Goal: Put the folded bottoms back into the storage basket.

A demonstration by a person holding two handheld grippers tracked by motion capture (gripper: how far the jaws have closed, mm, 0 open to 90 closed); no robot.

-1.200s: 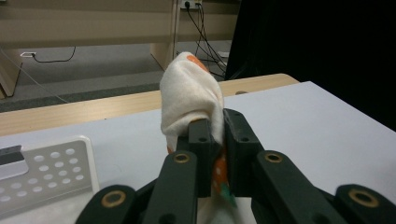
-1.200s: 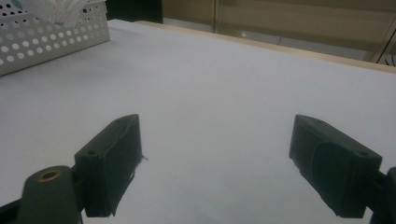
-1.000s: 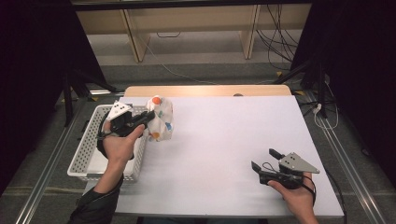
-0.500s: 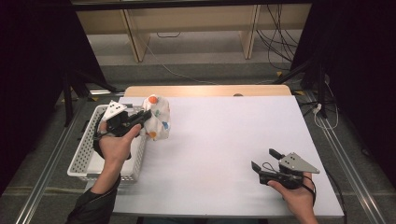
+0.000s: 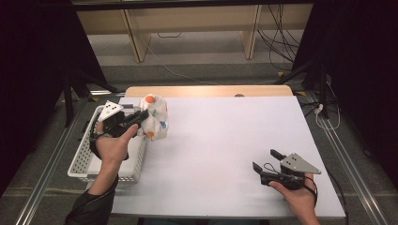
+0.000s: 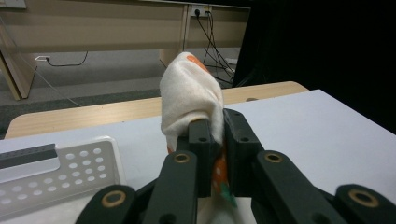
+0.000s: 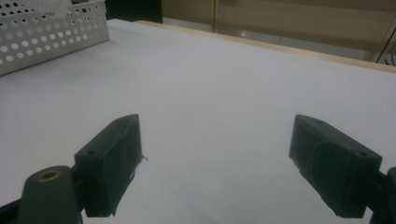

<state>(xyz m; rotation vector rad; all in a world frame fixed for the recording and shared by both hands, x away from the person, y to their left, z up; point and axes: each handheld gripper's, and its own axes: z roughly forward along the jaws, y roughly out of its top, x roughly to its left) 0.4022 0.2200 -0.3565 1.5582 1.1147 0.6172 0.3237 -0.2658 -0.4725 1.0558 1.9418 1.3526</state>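
A white cloth (image 5: 156,118) with orange, blue and green spots hangs bunched at the far left of the worktop (image 5: 220,140), just beside the white basket (image 5: 84,161). Its long axis runs roughly up and down: an orange-marked peak points upward and the loose folds drop toward the worktop surface. In the left gripper view the cloth (image 6: 191,98) looks soft and slightly fuzzy, draped in a rounded hood over the tips of the black fingers (image 6: 201,140), with an orange and green printed edge trailing down between them.

The left gripper (image 5: 141,117) has its fingers clamped tight on the cloth, the fabric filling the narrow gap between them. The person's left hand (image 5: 111,145) holds it above the basket's far end, pointing to the right toward the cloth.

The right gripper (image 5: 266,161) sits low at the near right of the worktop, held by the right hand (image 5: 294,194), well apart from the cloth. Its fingers (image 7: 112,158) are spread wide with nothing between them, above bare white surface. They are matte black blocks with flat inner faces.

The basket (image 7: 51,35) is rigid white plastic, rectangular, its walls punched with rows of round holes. The worktop has a smooth white top and a light wooden strip along its far edge.
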